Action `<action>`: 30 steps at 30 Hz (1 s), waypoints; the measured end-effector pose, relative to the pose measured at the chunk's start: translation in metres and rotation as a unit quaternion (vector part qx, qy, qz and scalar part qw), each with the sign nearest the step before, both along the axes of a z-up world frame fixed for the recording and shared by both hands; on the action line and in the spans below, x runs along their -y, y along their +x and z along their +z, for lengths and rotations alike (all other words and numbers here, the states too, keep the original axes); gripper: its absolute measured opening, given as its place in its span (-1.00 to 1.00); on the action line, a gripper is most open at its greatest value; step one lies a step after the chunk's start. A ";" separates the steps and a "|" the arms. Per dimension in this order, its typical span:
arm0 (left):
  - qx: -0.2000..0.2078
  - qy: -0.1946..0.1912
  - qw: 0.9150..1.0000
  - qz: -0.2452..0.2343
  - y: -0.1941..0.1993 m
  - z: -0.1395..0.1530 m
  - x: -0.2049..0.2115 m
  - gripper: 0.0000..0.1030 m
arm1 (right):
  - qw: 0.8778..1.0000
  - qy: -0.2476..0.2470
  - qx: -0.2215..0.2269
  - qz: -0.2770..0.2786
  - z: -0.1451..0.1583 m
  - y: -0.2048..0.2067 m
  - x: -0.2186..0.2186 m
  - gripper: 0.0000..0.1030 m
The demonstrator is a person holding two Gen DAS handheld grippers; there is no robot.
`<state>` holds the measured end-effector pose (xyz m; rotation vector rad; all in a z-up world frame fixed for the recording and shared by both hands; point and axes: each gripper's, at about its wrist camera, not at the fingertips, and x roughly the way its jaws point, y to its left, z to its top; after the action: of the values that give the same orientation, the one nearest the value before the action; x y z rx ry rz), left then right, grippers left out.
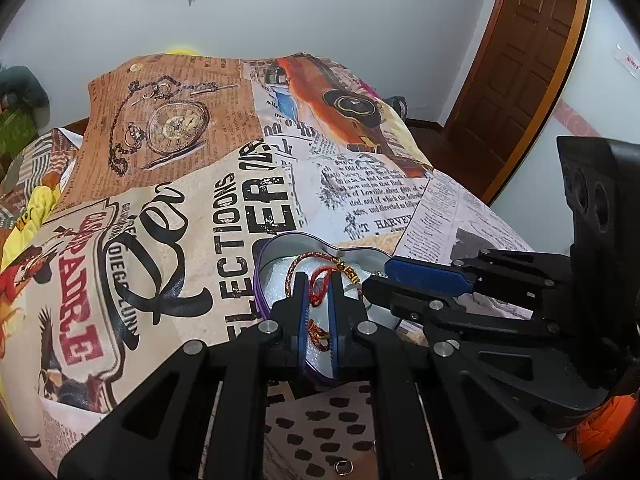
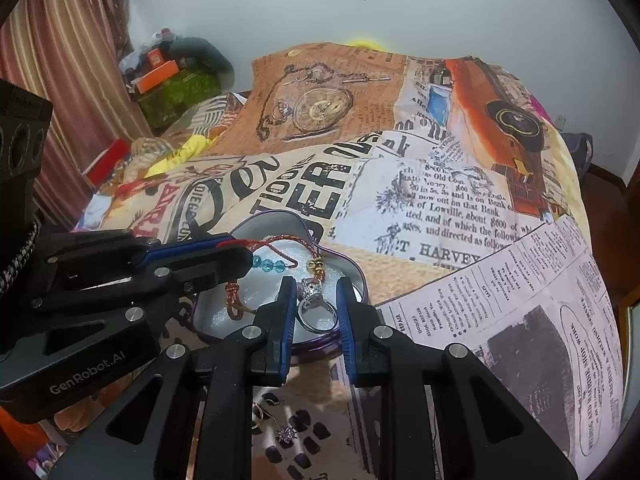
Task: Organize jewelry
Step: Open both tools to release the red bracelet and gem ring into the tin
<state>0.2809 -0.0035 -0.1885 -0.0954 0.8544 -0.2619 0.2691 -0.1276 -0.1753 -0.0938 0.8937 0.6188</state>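
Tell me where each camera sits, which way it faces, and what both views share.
Left wrist: on the left gripper, looking down its fingers at the heart-shaped metal tin; pinches a red braided cord bracelet; right gripper enters from the right.
Right wrist: on the right gripper, facing the same tin; silver ring between its fingers; left gripper enters from the left.
Shared: tin, bracelet, newspaper-print bedspread, both grippers.

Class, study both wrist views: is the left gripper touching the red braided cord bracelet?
Touching. The right wrist view shows the left gripper pinching the red braided cord bracelet at its fingertips over the heart-shaped tin.
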 end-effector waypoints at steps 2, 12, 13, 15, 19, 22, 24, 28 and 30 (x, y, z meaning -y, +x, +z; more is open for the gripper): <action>-0.001 0.002 1.000 0.002 0.000 0.001 0.000 -0.88 | 1.000 0.001 -0.003 0.002 0.001 0.000 0.000 -0.64; 0.001 0.009 1.000 -0.003 -0.017 0.013 0.001 -0.84 | 1.000 0.000 -0.003 0.001 0.010 -0.016 0.005 -0.42; 0.003 0.012 1.000 -0.003 -0.021 0.016 0.001 -0.83 | 1.000 -0.001 -0.001 0.000 0.011 -0.018 0.006 -0.42; 0.005 0.014 1.000 -0.002 -0.026 0.020 0.000 -0.81 | 1.000 -0.003 0.002 -0.002 0.015 -0.023 0.009 -0.42; 0.010 0.017 1.000 0.003 -0.038 0.028 -0.003 -0.73 | 1.000 -0.001 0.008 -0.009 0.024 -0.034 0.015 -0.41; 0.017 0.018 1.000 0.008 -0.049 0.036 -0.006 -0.60 | 1.000 0.000 0.015 -0.015 0.032 -0.043 0.019 -0.41; 0.020 0.018 1.000 0.009 -0.056 0.041 -0.007 -0.59 | 1.000 0.001 0.019 -0.016 0.036 -0.049 0.021 -0.41; 0.025 0.020 0.999 0.012 -0.070 0.049 -0.008 -0.49 | 0.999 0.001 0.025 -0.020 0.043 -0.060 0.024 -0.41; 0.028 0.024 0.999 0.016 -0.078 0.051 -0.009 -0.38 | 0.999 0.001 0.025 -0.021 0.044 -0.067 0.026 -0.41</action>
<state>0.2034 0.0054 -0.1379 -0.0566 0.8029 -0.2139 0.2024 -0.1533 -0.1308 -0.0889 0.8444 0.5759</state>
